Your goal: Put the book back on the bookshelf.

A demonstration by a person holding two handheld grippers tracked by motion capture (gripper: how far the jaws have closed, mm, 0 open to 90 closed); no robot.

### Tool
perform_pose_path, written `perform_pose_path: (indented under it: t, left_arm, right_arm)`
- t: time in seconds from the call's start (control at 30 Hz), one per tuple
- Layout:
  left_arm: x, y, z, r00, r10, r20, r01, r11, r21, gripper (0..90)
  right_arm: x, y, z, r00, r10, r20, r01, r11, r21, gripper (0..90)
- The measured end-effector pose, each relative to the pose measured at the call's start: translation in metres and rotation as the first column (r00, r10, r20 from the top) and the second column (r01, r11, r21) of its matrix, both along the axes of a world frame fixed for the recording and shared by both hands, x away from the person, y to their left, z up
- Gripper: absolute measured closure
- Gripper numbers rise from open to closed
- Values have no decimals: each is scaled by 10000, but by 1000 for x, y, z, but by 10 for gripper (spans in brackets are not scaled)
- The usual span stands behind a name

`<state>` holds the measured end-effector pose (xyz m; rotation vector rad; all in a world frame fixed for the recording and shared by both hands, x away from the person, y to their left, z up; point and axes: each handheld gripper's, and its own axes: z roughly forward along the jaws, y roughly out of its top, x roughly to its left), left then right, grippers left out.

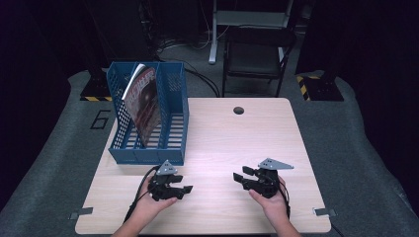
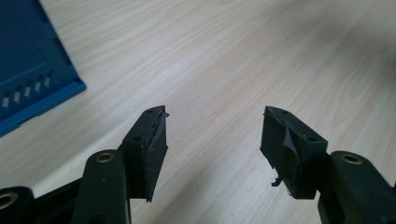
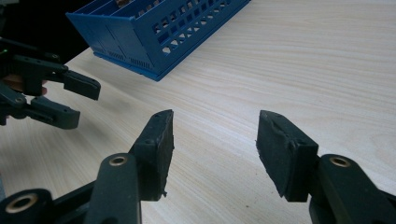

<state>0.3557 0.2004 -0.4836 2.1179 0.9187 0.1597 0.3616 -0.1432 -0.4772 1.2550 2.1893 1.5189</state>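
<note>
A blue slotted file rack (image 1: 174, 91) stands at the table's left rear, and a dark red magazine (image 1: 144, 102) leans upright in it. My left gripper (image 1: 186, 190) rests low over the table just in front of the rack, open, with bare wood between its jaws (image 2: 212, 126). A corner of the rack (image 2: 28, 79) lies to its upper left. My right gripper (image 1: 238, 178) hovers at the front right, open and holding nothing (image 3: 215, 128), its jaws pointing toward the left gripper (image 3: 70, 100) and the rack (image 3: 159, 32).
The light wooden table (image 1: 237, 143) has a round cable hole (image 1: 238, 110) near its far edge. A dark folding chair (image 1: 257, 54) stands behind the table. Grey floor mats surround it, and small metal clips (image 1: 323, 212) sit at the front corners.
</note>
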Motion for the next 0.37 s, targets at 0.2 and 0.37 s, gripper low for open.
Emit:
perform_pose_path:
  t: [0.2, 0.37]
  left_arm:
    - [4, -2, -15, 10000, 67, -64, -67, 10000, 68, 382]
    - [7, -4, -22, 10000, 3, -88, -1, 9997, 249, 375]
  right_arm:
    - [0, -1, 0, 10000, 37, -45, -37, 10000, -8, 459]
    - [0, -1, -1, 9999, 33, -96, -33, 10000, 0, 459]
